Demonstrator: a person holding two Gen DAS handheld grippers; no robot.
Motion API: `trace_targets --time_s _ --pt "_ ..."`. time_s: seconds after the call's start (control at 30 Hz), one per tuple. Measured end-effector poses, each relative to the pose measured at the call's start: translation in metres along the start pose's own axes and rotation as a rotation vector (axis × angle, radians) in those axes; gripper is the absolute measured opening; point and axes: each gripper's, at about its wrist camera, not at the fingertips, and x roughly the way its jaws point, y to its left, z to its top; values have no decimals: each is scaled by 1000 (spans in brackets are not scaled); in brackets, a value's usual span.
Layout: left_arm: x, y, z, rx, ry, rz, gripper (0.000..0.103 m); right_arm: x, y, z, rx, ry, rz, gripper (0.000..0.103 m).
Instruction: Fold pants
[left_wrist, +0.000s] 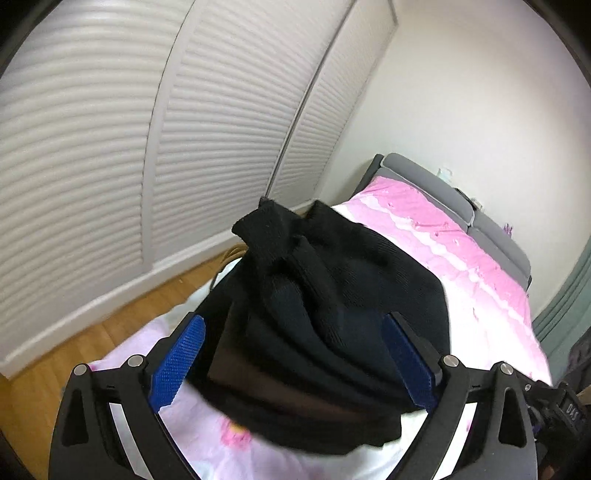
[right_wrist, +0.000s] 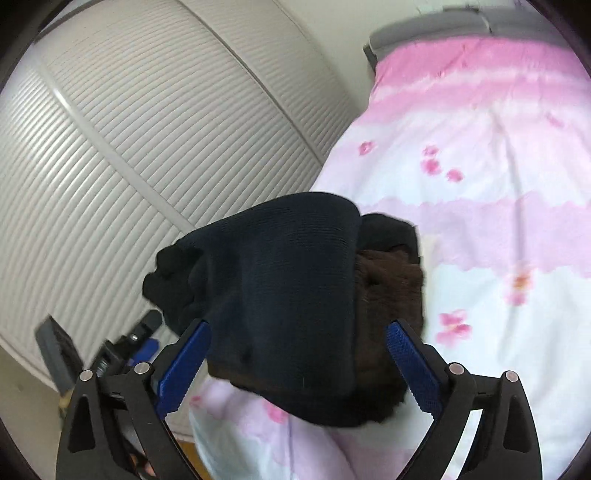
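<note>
Lying bunched on the bed (right_wrist: 480, 229), the black pants (left_wrist: 332, 295) sit between both grippers' (left_wrist: 295, 365) (right_wrist: 299, 365) wide-apart, unclamped jaws; open pink bedding stretches rightward, closet doors (left_wrist: 110, 147) leftward.

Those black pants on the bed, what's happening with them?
A person is folding them with two hand-held grippers. The black pants lie bunched in a folded bundle on the pink flowery bedspread. The left gripper and right gripper are both wide open, their blue fingers on either side of the bundle, not squeezing it. Nothing is held right now.
</note>
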Motion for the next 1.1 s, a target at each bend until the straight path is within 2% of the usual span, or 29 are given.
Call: trace_targets --time_s 0.07,0.1,0.27,0.5,0.77,0.93,1.03,1.1 --pt "-23 -12 -10 43 -13 4 97 -30 11 -17 -59 -46 -41 97" --pt "-40 -21 -20 73 -24 4 98 -30 11 -17 -59 -46 -41 97" --pt "-102 -49 -63 155 -40 -20 98 -109 32 -67 -131 -120 -75 97" --pt "-206 -103 -144 281 -43 -106 98 -216 20 -141 -172 -246 -156 97" --pt "-296 -164 -231 381 -25 -248 100 -378 -17 -251 -181 -401 -332 100" --pt "-348 -194 -280 433 -20 -336 102 -457 -29 -311 -206 -451 -484 100" --pt "-373 -206 -303 463 -23 -364 103 -509 -33 -347 -205 -489 -564 101" --pt "-386 -212 -315 480 -15 -372 103 -521 -32 -355 -205 -499 -579 102"
